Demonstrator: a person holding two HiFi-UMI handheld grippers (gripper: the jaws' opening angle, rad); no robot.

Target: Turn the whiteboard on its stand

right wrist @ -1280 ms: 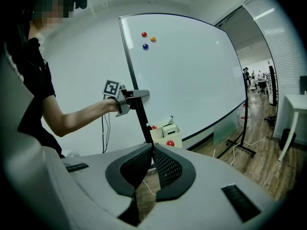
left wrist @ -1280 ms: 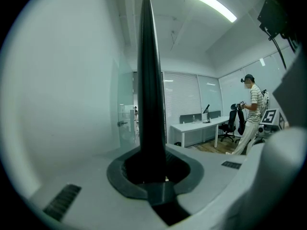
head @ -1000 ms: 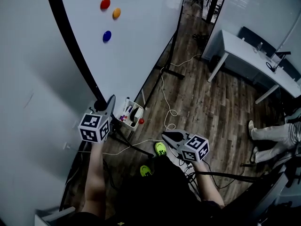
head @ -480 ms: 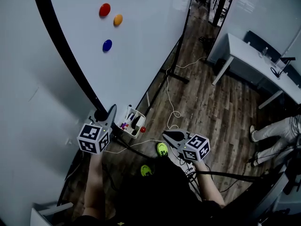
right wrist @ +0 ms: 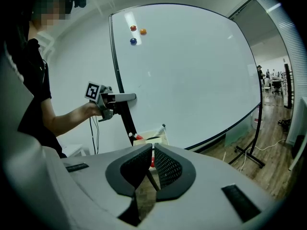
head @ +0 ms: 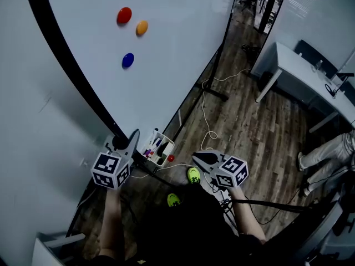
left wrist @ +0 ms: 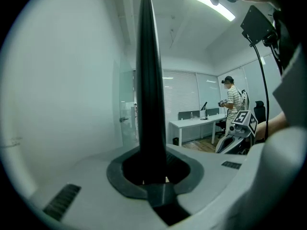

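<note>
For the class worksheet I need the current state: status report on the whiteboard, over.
Left gripper clamped on whiteboard frame. Right gripper shut, empty, clear of it. Marker tray and floor cable near the stand.

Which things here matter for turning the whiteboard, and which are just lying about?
For the job: whiteboard; its black frame, clamped by the left hand-held gripper; stand.

Just lying about: magnets on the board; marker basket; floor cable; desk; right hand-held gripper, shut and empty.
</note>
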